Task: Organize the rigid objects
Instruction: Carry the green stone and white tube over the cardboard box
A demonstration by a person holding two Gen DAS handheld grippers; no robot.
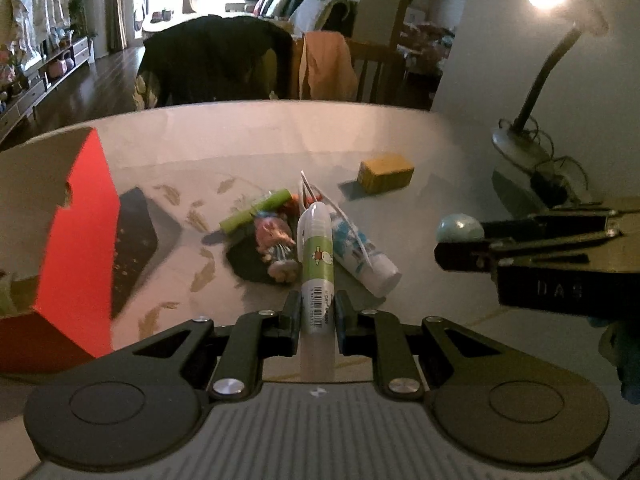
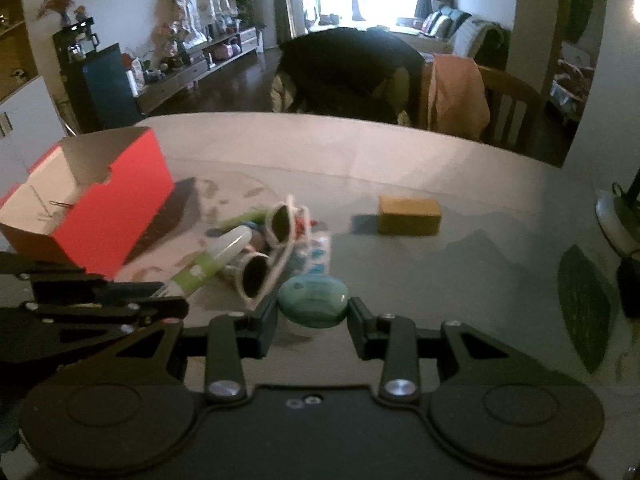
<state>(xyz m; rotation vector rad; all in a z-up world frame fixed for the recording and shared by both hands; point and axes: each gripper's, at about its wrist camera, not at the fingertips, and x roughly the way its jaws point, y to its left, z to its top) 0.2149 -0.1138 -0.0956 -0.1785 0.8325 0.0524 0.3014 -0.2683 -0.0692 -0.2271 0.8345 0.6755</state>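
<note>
My left gripper is shut on a green-and-white tube with a barcode, held lifted above the table and pointing away. My right gripper is shut on a smooth teal oval object, also held off the table. Each gripper appears in the other's view: the right gripper with the teal object at the right, the left gripper with the tube at the lower left. An open red box stands on the left of the table.
A pile lies mid-table: white-framed sunglasses, a blue-and-white tube, a small doll, a green cylinder. A yellow block sits apart behind it. A lit desk lamp and its cable stand at the right. Chairs line the far edge.
</note>
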